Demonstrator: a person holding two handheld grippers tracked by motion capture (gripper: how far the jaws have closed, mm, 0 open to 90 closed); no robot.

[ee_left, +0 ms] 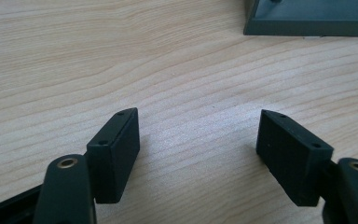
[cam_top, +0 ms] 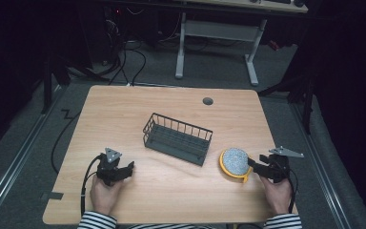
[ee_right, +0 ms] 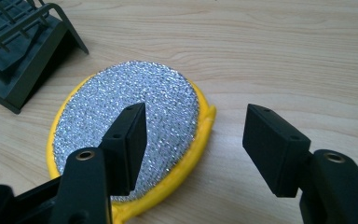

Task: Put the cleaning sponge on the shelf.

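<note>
Scrubber (ee_right: 126, 126): round pad, silver mesh top w/ yellow rim, lies flat on the tabletop (cam_top: 171, 191), just beside the near right corner of the wire basket (cam_top: 177, 138), not touching it as far as I can tell.
Right gripper (ee_right: 193, 144): jaws spread wide, nothing between them; one jaw is over the mesh, the other over bare wood past the yellow edge.
Left gripper (ee_left: 198, 154): jaws also spread, empty, low over bare wood, well apart from the scrubber.
Handling (my judgement): looks light and soft, prob. squashes under a pinch; the mesh is rough, so not slippery; not fragile.
Where to hold: the yellow rim at the side nearest the right gripper, one jaw above and one below the edge.
Hidden / unclear: underside of the pad; its near edge is covered by the jaw; thickness hard to judge; the basket is cut off in both gripper views; in the high view it seems empty.
</note>
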